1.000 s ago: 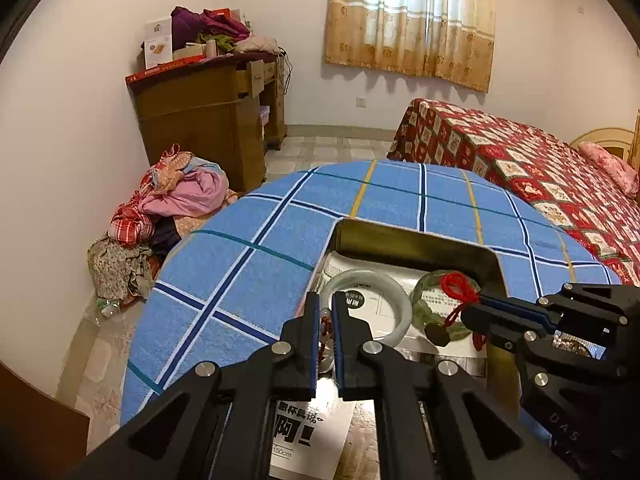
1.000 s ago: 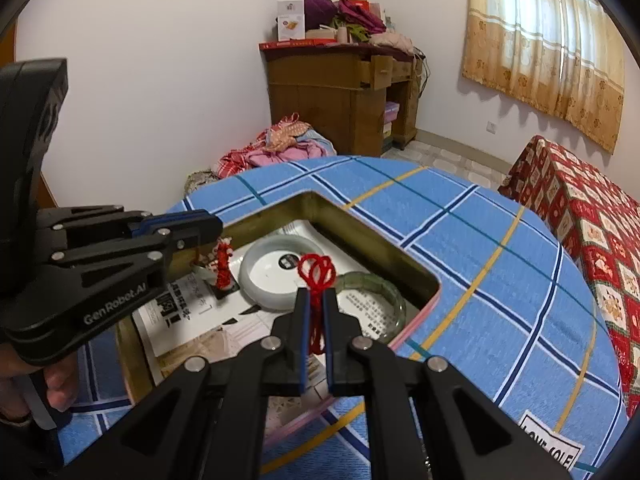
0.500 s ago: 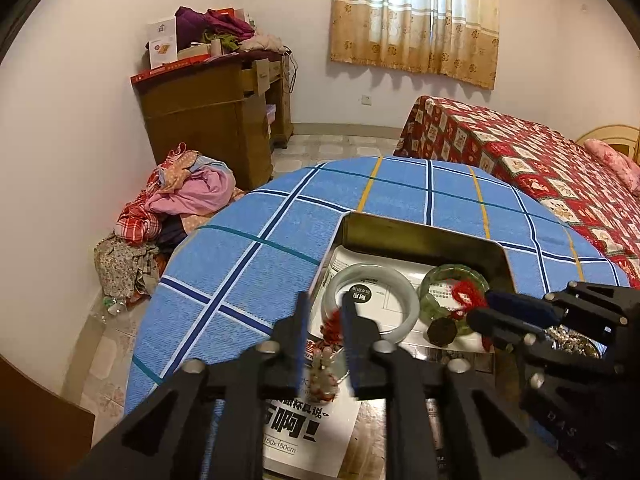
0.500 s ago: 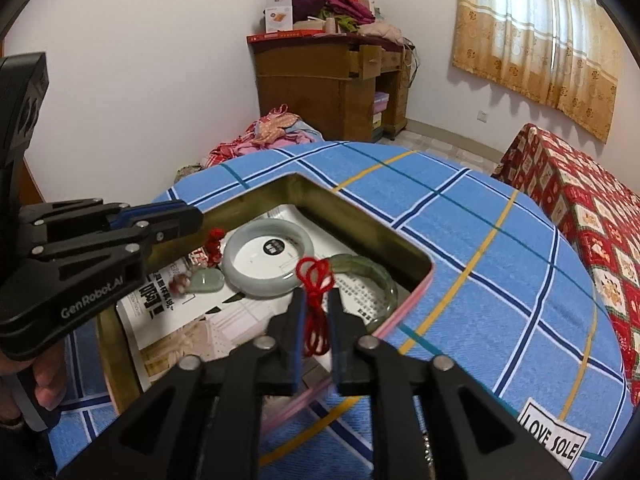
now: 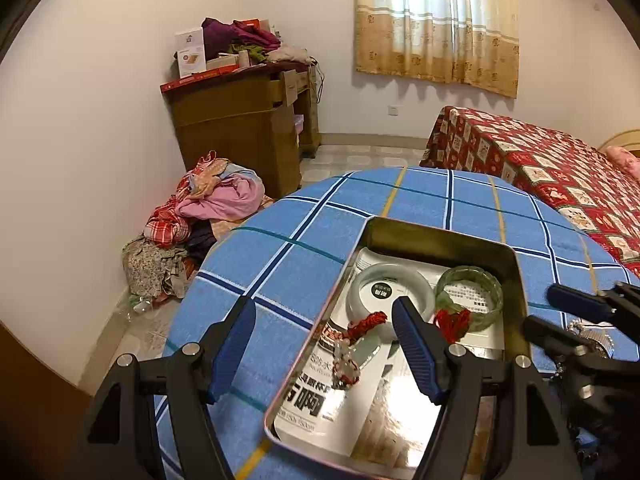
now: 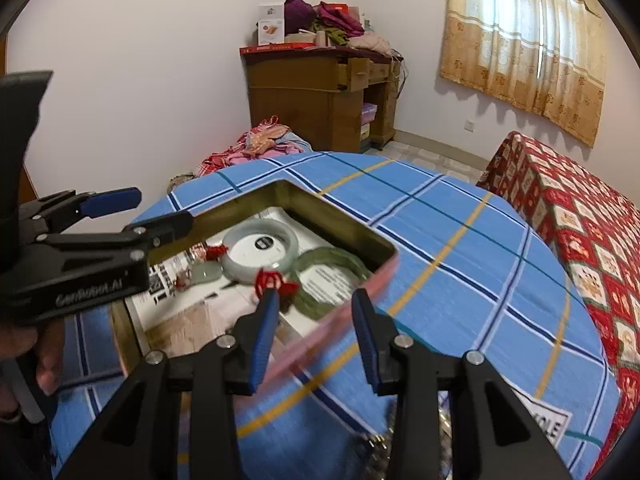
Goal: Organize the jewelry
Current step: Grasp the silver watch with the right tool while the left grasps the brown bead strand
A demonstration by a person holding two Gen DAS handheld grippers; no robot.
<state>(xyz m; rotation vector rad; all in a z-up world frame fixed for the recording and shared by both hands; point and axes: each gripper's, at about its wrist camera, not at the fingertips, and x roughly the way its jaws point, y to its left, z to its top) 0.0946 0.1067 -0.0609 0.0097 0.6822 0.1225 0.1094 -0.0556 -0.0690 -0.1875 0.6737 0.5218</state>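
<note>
Daylight through the sheer yellow patterned curtain [image 5: 438, 24], which is blown out near its top. Room is evenly lit and fairly bright, with soft scalloped shadows on the wall below the curtain hem. Glare on the glossy paper lining the gold rectangular metal tin [image 5: 440, 240]. Heavy fisheye bending and black vignette in the corners. Motion blur on the tin's pink near edge in the right wrist view.
</note>
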